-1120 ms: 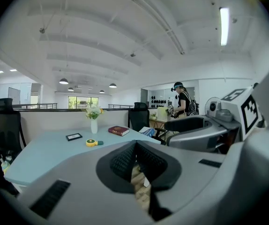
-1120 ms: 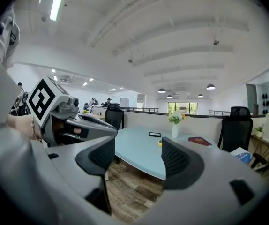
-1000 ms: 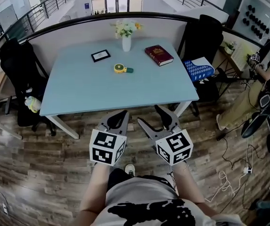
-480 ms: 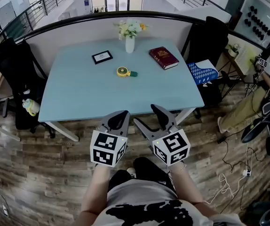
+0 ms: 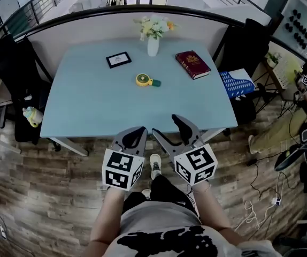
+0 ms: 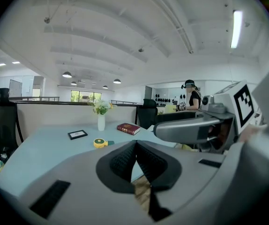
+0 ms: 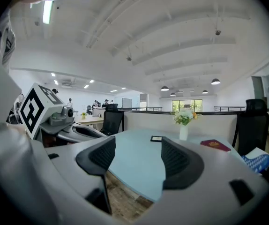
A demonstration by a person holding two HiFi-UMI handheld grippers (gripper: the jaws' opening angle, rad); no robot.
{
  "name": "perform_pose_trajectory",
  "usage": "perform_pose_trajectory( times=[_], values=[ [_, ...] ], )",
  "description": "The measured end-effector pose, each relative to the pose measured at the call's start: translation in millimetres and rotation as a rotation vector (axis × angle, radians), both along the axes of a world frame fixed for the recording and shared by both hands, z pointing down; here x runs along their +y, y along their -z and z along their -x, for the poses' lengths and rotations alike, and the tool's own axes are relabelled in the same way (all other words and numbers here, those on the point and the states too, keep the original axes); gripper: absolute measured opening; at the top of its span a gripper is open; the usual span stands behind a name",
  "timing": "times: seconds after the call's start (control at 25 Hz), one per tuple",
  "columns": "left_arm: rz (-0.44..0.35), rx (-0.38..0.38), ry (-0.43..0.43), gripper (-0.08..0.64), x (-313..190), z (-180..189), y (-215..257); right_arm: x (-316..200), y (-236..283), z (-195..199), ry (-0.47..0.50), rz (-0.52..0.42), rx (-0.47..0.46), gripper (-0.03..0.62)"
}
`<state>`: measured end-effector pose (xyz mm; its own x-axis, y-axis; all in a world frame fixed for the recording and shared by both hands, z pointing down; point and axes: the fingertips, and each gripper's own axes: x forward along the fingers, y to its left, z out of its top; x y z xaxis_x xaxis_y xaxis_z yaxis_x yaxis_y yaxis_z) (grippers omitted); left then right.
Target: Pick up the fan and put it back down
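**A:** where's the fan (image 5: 145, 80) right now? not seeing either gripper anywhere near it

**B:** it's lying out in the middle of the blue surface (image 5: 89, 106), between the little picture frame (image 5: 119, 59) and the red book (image 5: 193, 64), with the vase of flowers (image 5: 153, 39) just behind it. Both grippers are down by the near edge, well apart from it. Left gripper (image 5: 134, 135) has its jaws pressed together on nothing, right gripper (image 5: 169, 130) has its jaws apart and empty (its own view shows only bare surface and wood floor (image 5: 46, 186) through the gap)

**A:** so which 1 goes in?

**B:** I'd guess the right, it's already open. The step in hand is the reach: carry it forward over the surface and come down with the 2 jaws either side of the yellow round head (image 5: 141, 80), not the stubby green handle (image 5: 155, 82), which looks easy to knock sideways. Stay clear of the vase and close gently, the thing looks light
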<state>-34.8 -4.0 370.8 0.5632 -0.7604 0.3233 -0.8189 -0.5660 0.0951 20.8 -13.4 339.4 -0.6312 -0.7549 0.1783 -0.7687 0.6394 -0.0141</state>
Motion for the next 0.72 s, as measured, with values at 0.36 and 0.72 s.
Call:
perform_pose_trajectory(
  times=[0.36, 0.72],
  values=[
    [0.026, -0.025, 0.033, 0.011, -61.4, 8.6, -8.3, -66.1, -12.6, -0.4, 0.033, 0.039, -0.007, 0.291],
    [0.046, -0.044, 0.100, 0.011, -136.3, 15.6, -8.8, -147.1, -16.6, -3.5, 0.095, 0.066, -0.023, 0.291]
  ],
)
